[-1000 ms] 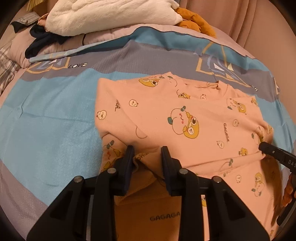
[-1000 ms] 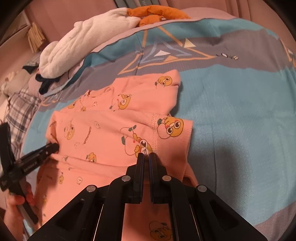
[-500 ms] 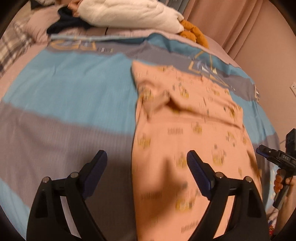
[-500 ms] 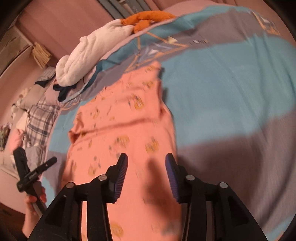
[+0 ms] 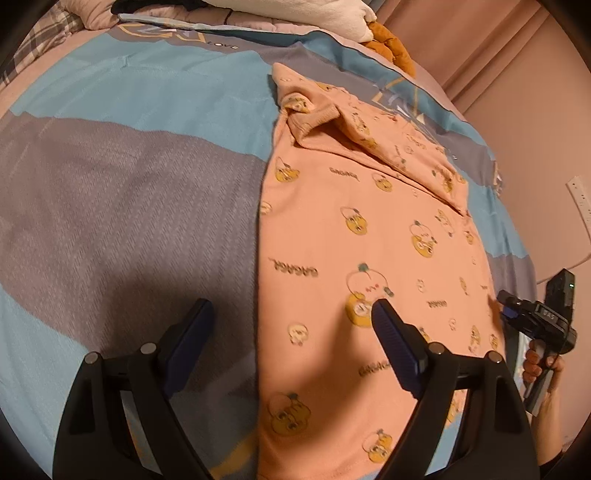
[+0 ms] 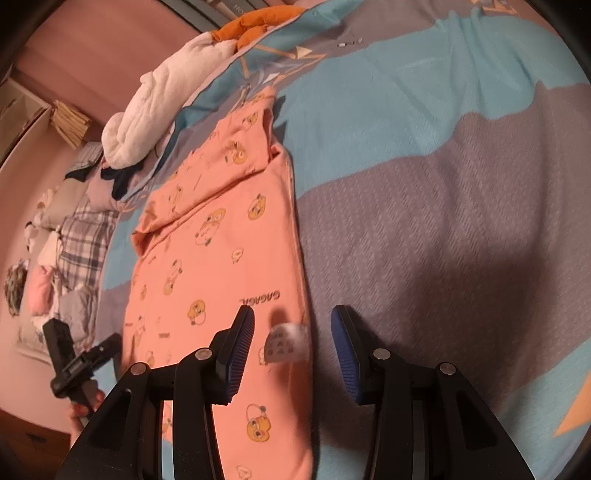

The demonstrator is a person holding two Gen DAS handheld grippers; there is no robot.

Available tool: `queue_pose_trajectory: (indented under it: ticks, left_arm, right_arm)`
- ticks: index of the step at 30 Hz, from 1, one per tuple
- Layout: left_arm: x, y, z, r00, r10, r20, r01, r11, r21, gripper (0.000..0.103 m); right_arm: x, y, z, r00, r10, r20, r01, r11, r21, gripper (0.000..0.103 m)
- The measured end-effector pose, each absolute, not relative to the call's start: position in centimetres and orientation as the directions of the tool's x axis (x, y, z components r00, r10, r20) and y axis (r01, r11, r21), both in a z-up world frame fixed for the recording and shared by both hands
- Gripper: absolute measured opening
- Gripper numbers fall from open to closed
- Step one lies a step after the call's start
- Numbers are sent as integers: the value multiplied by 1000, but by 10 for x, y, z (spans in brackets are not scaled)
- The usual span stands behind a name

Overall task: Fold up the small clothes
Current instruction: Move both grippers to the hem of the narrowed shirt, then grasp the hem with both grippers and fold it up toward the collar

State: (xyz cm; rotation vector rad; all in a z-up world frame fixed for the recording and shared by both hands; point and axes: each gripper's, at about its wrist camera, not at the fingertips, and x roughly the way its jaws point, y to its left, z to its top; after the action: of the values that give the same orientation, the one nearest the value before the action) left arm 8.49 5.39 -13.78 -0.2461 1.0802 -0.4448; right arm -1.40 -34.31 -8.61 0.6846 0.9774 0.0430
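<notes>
A pink child's top (image 5: pixel 362 236) printed with yellow cartoon figures lies flat and lengthwise on the bed cover (image 5: pixel 129 206). Both of its sleeves are folded in near the far end. My left gripper (image 5: pixel 291 314) hovers open over the top's left edge, with nothing pinched between its fingers. My right gripper (image 6: pixel 293 321) stands open over the right edge of the same top (image 6: pixel 221 251), just above a white label (image 6: pixel 288 341). Each gripper shows in the other's view: the right one (image 5: pixel 532 317) and the left one (image 6: pixel 85 362), each held in a hand.
A white duvet (image 6: pixel 162 96) and an orange plush toy (image 6: pixel 258 26) lie at the bed's far end. Dark clothes (image 6: pixel 118 177) and a plaid cloth (image 6: pixel 81 243) sit beside them. Pink walls stand close by, with a socket strip (image 5: pixel 580 195) at the right.
Both grippers let go of the pink fabric, opened and drew back toward the near end of the top. The sleeves now lie folded over its body.
</notes>
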Motion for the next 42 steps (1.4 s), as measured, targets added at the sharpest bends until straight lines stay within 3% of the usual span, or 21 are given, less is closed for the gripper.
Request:
queue_pose_trajectory:
  ticks: [5,11,13,18,24,33,35,37,42]
  left_arm:
    - [72,55,-140,367,-496,-787,268,867,-421,80]
    - [59,59,-146,302,-591,-748,273,806,-526,54]
    - [57,60,-149,287,-612,-737,265,790,-553,40]
    - [67,60,-154,269,-638,-721,244,770,-590,32]
    - [80,65,-160,270,-637,-722,189,770,-609,7]
    - [61,73,-160,189,-660,-727,232,749,-620,7]
    - [64,71,-161,196,-657,-728,212,753,-623,5]
    - [68,68,-160,208,-650,-731,196,760,-619,3]
    - [61,72,-149,246,-694,-677,197,719,-666,1]
  right_arm:
    - [-26,-340,-91,563,380,-734,231,780,581,43]
    - [-37,-329,-95,524,460,-716,185,759,624,43]
    - [-43,-321,-97,513,474,-716,167,763,625,43]
    - [-39,-318,-100,522,481,-704,155,759,633,43]
    - [-24,-318,-101,538,485,-689,145,753,642,43]
    - [-42,-312,-100,505,510,-696,110,762,638,43]
    - [-40,-309,-101,507,494,-706,113,774,623,33]
    - [-35,-305,-101,501,459,-734,117,804,583,7]
    - [-38,-305,-96,542,497,-678,93,766,636,6]
